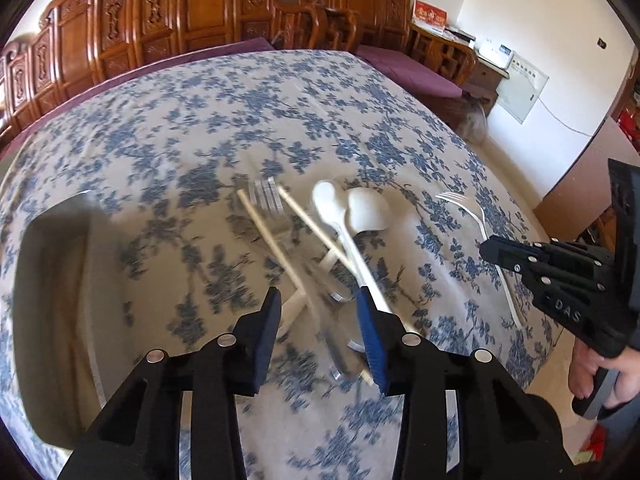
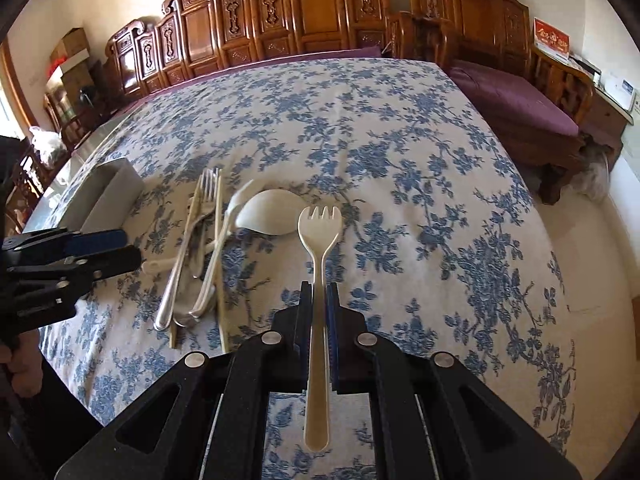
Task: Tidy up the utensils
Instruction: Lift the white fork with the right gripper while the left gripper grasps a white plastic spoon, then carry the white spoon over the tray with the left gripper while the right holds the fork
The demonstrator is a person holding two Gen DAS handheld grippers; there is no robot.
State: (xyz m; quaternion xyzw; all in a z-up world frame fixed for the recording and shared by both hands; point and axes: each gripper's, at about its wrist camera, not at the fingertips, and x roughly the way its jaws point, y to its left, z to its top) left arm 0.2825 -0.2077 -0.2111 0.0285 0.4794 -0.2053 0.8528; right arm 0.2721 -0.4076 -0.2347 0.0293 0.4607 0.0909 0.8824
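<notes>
My right gripper (image 2: 319, 286) is shut on the handle of a white plastic fork (image 2: 320, 240), tines pointing away; the same fork shows in the left wrist view (image 1: 478, 236) in front of the right gripper (image 1: 486, 248). My left gripper (image 1: 318, 300) is open and empty, just above a pile of utensils: chopsticks (image 1: 272, 240), a metal fork (image 1: 266, 198), a white plastic spoon (image 1: 340, 220) and a white ladle-shaped spoon (image 1: 368, 210). The pile also shows in the right wrist view (image 2: 208, 248), with the left gripper (image 2: 132, 246) at its left.
A grey rectangular tray (image 1: 52, 320) stands on the floral tablecloth (image 1: 240, 112) left of the pile; it also shows in the right wrist view (image 2: 108, 196). Carved wooden benches (image 2: 320, 12) with purple cushions line the far and right sides. The table edge drops off at right.
</notes>
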